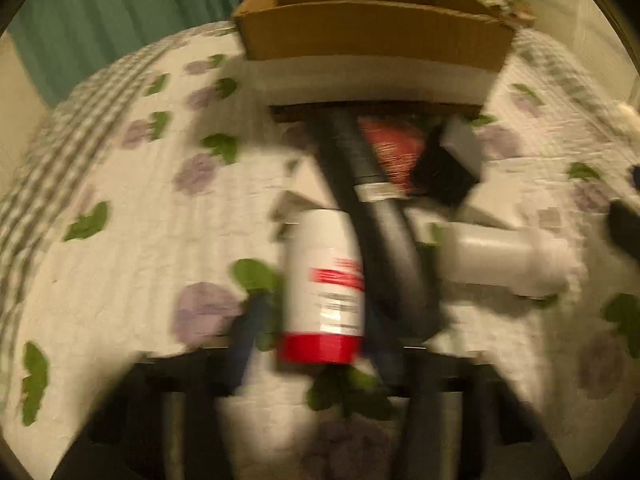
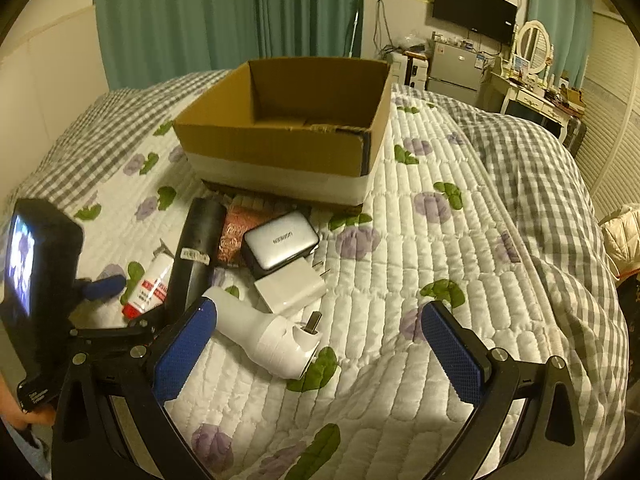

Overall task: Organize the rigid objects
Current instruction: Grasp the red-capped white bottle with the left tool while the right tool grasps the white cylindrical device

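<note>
A pile of rigid objects lies on the quilt in front of an open cardboard box (image 2: 288,128) (image 1: 372,36): a white bottle with a red cap (image 1: 324,288) (image 2: 150,286), a black cylinder (image 1: 376,216) (image 2: 196,248), a white handheld device (image 2: 264,330) (image 1: 504,260), a silver UGREEN charger (image 2: 280,240), a white adapter (image 2: 290,288) and a reddish packet (image 2: 234,232). My left gripper (image 1: 308,320) is blurred, its blue fingers (image 1: 248,324) on either side of the bottle. My right gripper (image 2: 316,354) is open and empty, its left finger (image 2: 184,354) beside the white device.
The bed has a white floral quilt (image 2: 420,280) and a grey checked blanket (image 2: 552,184). Green curtains (image 2: 224,12) hang behind. A desk, mirror and wall TV (image 2: 474,8) stand at the far right. The left gripper's camera body (image 2: 40,272) shows at the left.
</note>
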Tool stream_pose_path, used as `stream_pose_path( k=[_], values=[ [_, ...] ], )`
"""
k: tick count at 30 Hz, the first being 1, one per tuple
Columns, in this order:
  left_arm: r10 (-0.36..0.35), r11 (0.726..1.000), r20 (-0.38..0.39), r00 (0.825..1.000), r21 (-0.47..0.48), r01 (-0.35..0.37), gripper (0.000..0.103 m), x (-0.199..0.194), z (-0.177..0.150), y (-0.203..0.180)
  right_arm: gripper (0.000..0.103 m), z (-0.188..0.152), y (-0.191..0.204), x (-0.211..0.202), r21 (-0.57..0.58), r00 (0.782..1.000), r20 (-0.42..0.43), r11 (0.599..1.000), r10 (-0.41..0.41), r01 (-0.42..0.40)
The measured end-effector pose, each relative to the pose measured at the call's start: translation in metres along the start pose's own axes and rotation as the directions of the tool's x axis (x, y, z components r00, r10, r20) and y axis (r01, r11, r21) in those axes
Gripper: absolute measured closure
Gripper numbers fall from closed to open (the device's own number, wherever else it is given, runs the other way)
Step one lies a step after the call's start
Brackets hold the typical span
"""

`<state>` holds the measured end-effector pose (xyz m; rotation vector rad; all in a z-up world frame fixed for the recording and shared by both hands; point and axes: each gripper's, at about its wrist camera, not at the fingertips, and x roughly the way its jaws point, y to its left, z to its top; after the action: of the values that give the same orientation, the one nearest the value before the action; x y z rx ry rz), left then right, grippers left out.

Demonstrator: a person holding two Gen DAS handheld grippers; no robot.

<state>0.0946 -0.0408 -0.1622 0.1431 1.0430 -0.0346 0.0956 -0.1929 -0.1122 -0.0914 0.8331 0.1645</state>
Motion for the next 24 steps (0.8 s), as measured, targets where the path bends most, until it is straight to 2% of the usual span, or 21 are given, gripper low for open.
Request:
stream_pose_path(
  k=[6, 10, 15, 19, 21, 24],
  values=[
    [-0.012, 1.0, 0.074, 0.997, -0.026, 0.014, 0.067, -0.032, -0.004, 0.009, 0.001, -0.006, 0.013, 0.014, -0.072, 0.998, -0.061, 0.997, -0.016, 0.011],
    [-0.016, 0.998, 0.109, 0.994, -0.054, 0.022, 0.067, -0.049, -0.003, 0.024, 0.002, -0.008, 0.031, 0.029, -0.16, 0.992, -0.124, 0.987, -0.019, -0.001],
    [-0.034, 0.996, 0.136, 0.99, -0.078, 0.045, 0.067, -0.06, -0.003, 0.036, 0.018, -0.014, 0.055, 0.064, -0.273, 0.968, -0.243, 0.962, -0.053, -0.016],
    [-0.042, 0.995, 0.158, 0.986, -0.08, 0.055, 0.067, -0.068, -0.004, 0.041, 0.039, -0.018, 0.061, 0.085, -0.311, 0.95, -0.297, 0.95, -0.094, -0.004],
    [-0.042, 0.995, 0.164, 0.986, -0.083, 0.056, 0.067, -0.072, -0.003, 0.043, 0.041, -0.02, 0.061, 0.082, -0.319, 0.953, -0.285, 0.948, -0.101, 0.005],
    [-0.038, 0.995, 0.176, 0.984, -0.089, 0.054, 0.067, -0.076, -0.003, 0.046, 0.041, -0.022, 0.065, 0.066, -0.344, 0.968, -0.224, 0.939, -0.114, 0.031]
  ],
)
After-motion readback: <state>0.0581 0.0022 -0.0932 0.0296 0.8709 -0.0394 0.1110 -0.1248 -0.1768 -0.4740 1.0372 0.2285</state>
